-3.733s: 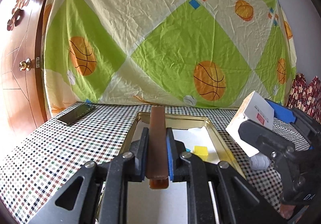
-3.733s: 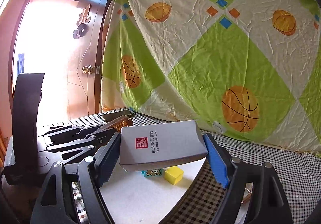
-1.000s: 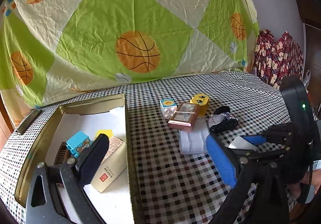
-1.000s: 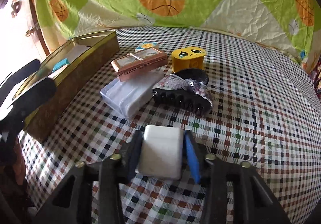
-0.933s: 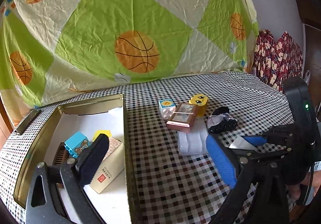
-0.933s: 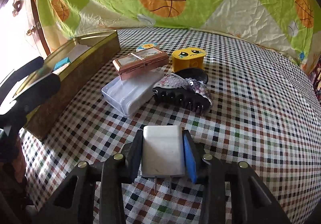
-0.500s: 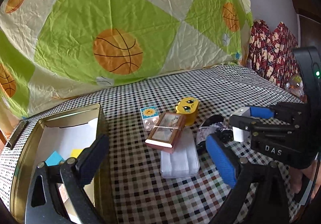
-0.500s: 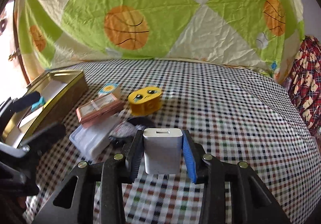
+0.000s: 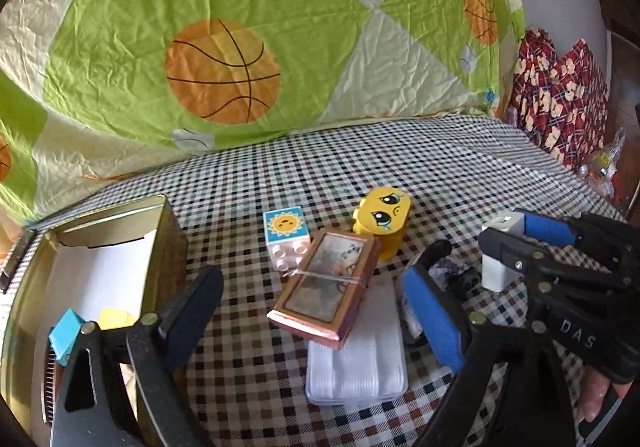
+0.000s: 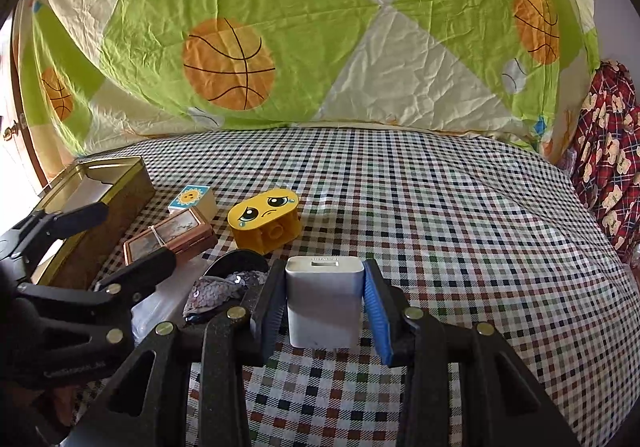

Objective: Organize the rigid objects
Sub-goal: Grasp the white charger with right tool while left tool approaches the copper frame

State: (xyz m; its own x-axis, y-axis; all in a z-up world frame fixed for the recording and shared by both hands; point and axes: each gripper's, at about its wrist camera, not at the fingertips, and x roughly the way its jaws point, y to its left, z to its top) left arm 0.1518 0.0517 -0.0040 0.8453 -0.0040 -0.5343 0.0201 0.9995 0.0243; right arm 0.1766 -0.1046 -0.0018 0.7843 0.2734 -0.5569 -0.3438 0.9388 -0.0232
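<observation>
Right wrist view: right gripper (image 10: 324, 303) clamped on white charger (image 10: 323, 301), lifted above checked cloth (image 10: 460, 207). Left gripper (image 9: 312, 311) jaws just closing slightly, wide, nothing held, over pink case (image 9: 326, 287). Step: carry charger to tin (image 9: 168, 231). Next, likely: clear tin rim, release inside.

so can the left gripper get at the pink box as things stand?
Probably yes. The left gripper is open and empty, and the pink box lies right ahead between its fingers, on top of the clear case, with nothing covering it.
</observation>
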